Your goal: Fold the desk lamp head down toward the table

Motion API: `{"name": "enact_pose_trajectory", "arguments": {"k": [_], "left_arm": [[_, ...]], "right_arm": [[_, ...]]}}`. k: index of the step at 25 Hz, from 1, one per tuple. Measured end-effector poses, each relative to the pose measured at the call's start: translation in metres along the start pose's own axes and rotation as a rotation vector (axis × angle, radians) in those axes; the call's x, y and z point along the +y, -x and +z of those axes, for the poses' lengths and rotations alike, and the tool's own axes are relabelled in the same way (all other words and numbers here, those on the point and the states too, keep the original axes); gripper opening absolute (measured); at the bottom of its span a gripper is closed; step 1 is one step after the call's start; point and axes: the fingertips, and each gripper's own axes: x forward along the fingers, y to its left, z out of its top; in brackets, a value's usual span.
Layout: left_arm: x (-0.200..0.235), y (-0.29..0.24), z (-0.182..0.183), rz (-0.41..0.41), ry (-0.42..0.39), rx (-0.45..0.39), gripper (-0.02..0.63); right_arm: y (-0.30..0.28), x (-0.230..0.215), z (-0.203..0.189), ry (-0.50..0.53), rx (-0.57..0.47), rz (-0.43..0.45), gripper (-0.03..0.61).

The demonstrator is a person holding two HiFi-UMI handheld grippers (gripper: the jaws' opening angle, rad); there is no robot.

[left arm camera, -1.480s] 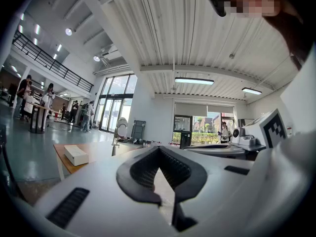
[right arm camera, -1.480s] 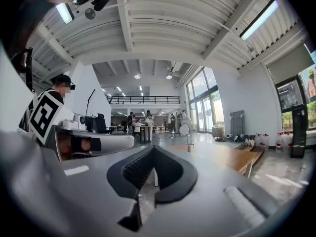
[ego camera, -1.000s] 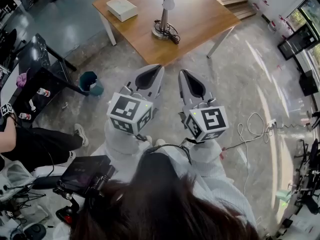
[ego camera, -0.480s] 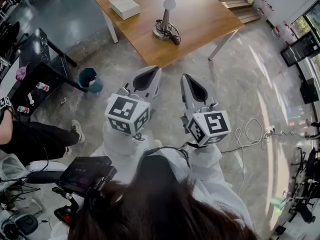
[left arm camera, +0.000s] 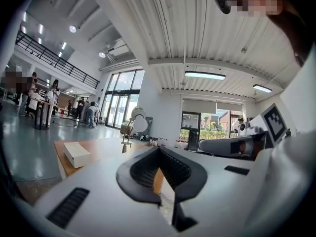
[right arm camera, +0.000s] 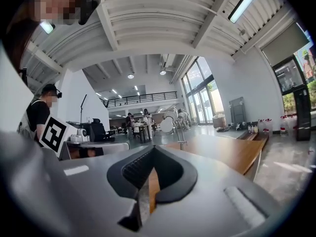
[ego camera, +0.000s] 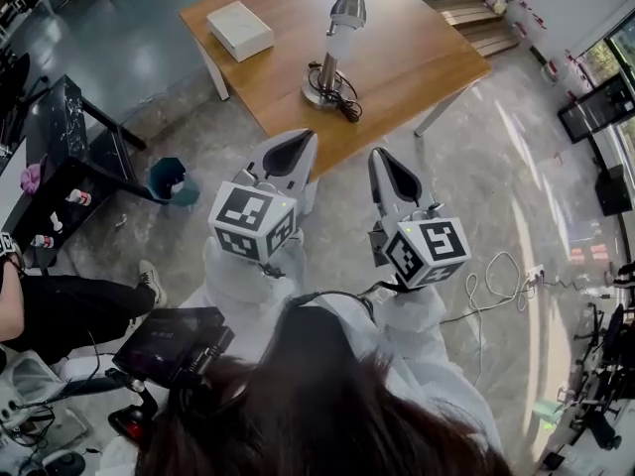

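The desk lamp [ego camera: 332, 53] stands upright on the wooden table [ego camera: 417, 58], its silver head [ego camera: 347, 10] raised above a round base wrapped in black cord [ego camera: 327, 85]. My left gripper [ego camera: 298, 139] and right gripper [ego camera: 380, 155] are side by side at the table's near edge, pointing level toward the lamp and short of it. Both are shut with nothing between the jaws. In the left gripper view the lamp [left arm camera: 134, 128] is far ahead past the closed left gripper [left arm camera: 159, 150]. In the right gripper view the lamp [right arm camera: 174, 125] is beyond the closed right gripper [right arm camera: 153, 150].
A white box [ego camera: 238, 30] lies on the table's far left corner. A teal bin [ego camera: 174, 179] and a black desk [ego camera: 69, 147] stand left of me on the floor. A seated person's legs [ego camera: 69, 291] are at lower left. Cables [ego camera: 501, 266] trail at right.
Both grippers have moved forward together to the table's near edge, and the lamp and table now sit closer and lower in the head view. The jaws stayed shut.
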Motion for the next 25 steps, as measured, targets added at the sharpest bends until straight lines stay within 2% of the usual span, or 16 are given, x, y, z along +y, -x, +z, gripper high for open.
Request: {"name": "enact_pose_trajectory", "arguments": {"k": [5, 10, 13, 17, 20, 25], "left_arm": [[0.063, -0.063, 0.012, -0.004, -0.029, 0.041, 0.003], [0.107, -0.117, 0.009, -0.056, -0.023, 0.084, 0.003], [0.126, -0.143, -0.004, -0.073, -0.006, 0.117, 0.003], [0.138, -0.179, -0.019, -0.093, 0.026, 0.149, 0.003], [0.149, -0.202, -0.031, -0.102, 0.053, 0.172, 0.003], [0.164, -0.231, -0.05, -0.124, 0.069, 0.22, 0.005]], "right_arm": [[-0.068, -0.049, 0.021, -0.026, 0.006, -0.037, 0.002], [-0.12, -0.098, 0.027, -0.069, 0.047, -0.063, 0.002], [-0.148, -0.123, 0.025, -0.132, 0.092, -0.029, 0.002], [-0.18, -0.153, 0.029, -0.241, 0.158, 0.077, 0.002], [-0.206, -0.168, 0.032, -0.374, 0.192, 0.186, 0.003], [-0.248, -0.17, 0.039, -0.55, 0.291, 0.448, 0.008]]}}
